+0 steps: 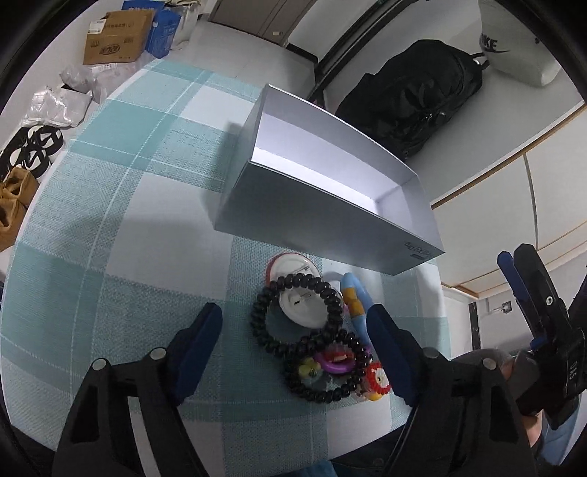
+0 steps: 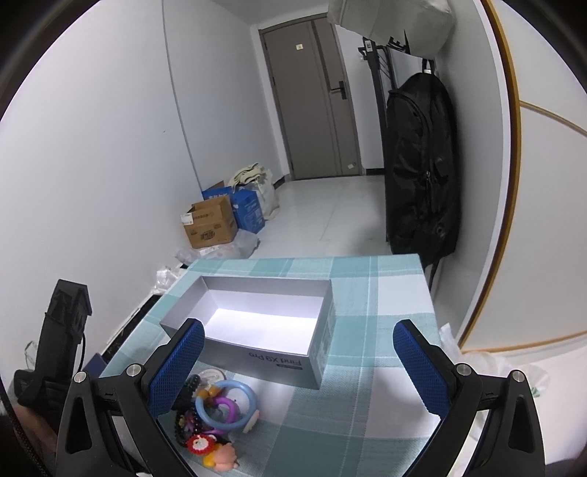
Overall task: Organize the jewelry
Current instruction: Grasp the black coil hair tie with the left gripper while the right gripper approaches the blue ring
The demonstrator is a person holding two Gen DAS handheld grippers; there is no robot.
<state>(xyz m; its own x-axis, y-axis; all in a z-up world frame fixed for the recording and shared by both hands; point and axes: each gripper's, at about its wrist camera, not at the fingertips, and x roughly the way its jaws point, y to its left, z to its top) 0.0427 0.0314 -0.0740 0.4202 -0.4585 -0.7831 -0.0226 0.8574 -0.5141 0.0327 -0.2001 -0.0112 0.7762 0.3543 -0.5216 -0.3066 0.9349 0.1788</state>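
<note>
Two open claws, one box, one heap of trinkets

Two claws show, both spread wide and gripping nothing. From the left wrist camera, the left claw (image 1: 295,339) fills the lower middle of the frame, its two blue pads straddling the jewelry pile (image 1: 323,345) without touching it. The right claw (image 1: 513,271) pokes in at the right edge of that frame, well apart from the pile. From the right wrist camera, the right claw (image 2: 299,367) sits low in the frame, with the pile at the lower left, just beside its left pad.

One grey box (image 1: 330,216) stands open and lidless on the tabletop (image 1: 110,257), which wears a teal-and-white checked cloth. It lies above centre in the left view and at the middle of the right view, with nothing seen inside.

In the pile I count two black bead bracelets (image 1: 293,315), overlapping each other, one blue ring (image 2: 225,407), one purple ring (image 1: 335,363), one white round badge (image 1: 297,297) and one red-and-white flower charm (image 1: 378,378). The heap lies just below the box's near wall.

On the floor at the upper left of the left view stand one brown carton (image 1: 113,36) and two blue cartons (image 1: 165,31). One black backpack (image 2: 422,165) hangs at the right of the right view.
</note>
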